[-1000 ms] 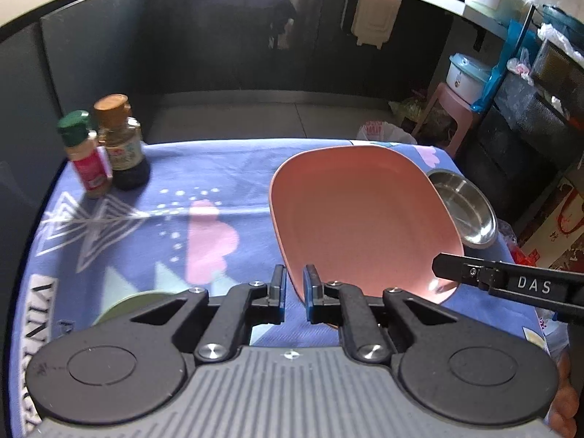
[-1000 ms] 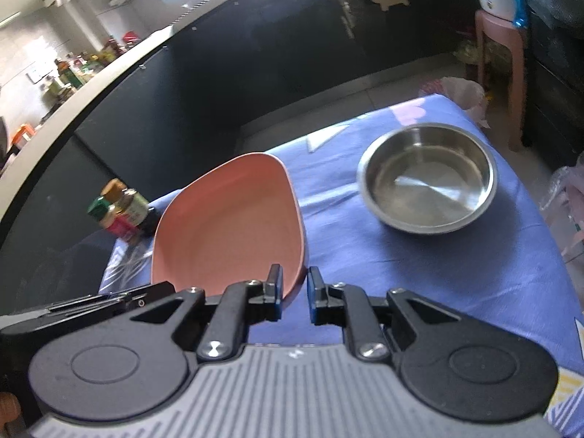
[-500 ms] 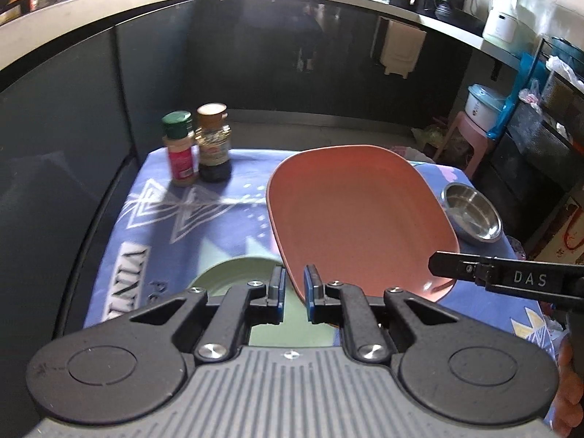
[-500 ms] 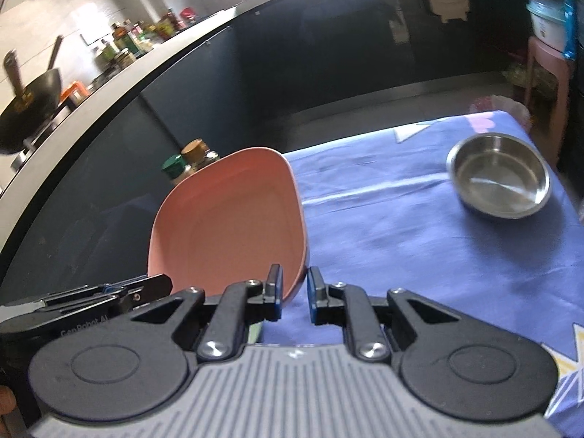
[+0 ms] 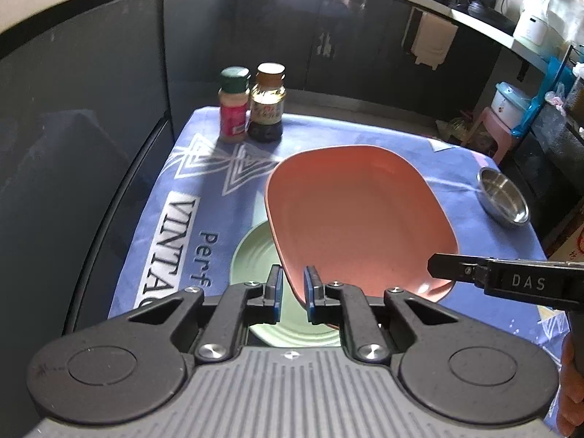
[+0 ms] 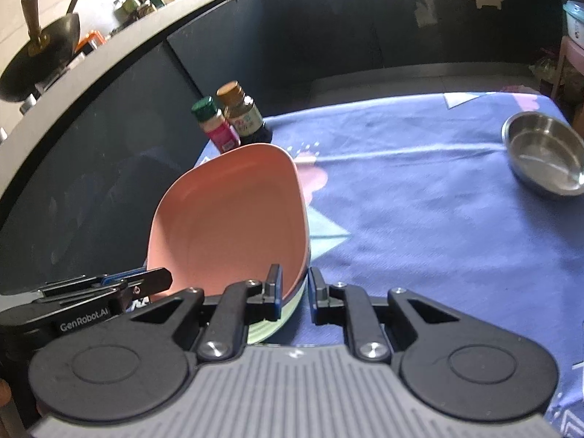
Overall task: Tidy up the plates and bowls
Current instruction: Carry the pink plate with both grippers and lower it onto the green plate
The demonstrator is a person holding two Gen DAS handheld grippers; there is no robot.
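A pink squarish plate (image 5: 357, 215) is held in the air, tilted, over a round green plate (image 5: 255, 255) that lies on the blue tablecloth. My left gripper (image 5: 292, 288) is shut on the pink plate's near left rim. My right gripper (image 6: 295, 288) is shut on its opposite rim (image 6: 233, 226); its fingers show in the left wrist view (image 5: 474, 273). The green plate's edge shows under the pink one in the right wrist view (image 6: 277, 325). A steel bowl (image 5: 503, 200) stands at the table's right edge, also in the right wrist view (image 6: 544, 153).
Two spice bottles, one green-capped (image 5: 233, 104) and one brown-capped (image 5: 268, 102), stand at the table's far left corner. Dark cabinets (image 5: 292, 36) run behind the table. A pink stool with a pot (image 5: 500, 116) stands on the floor to the right.
Both grippers have carried the pink plate back and to the left, away from the steel bowl. It now hangs over the green plate, which has come into fuller view.
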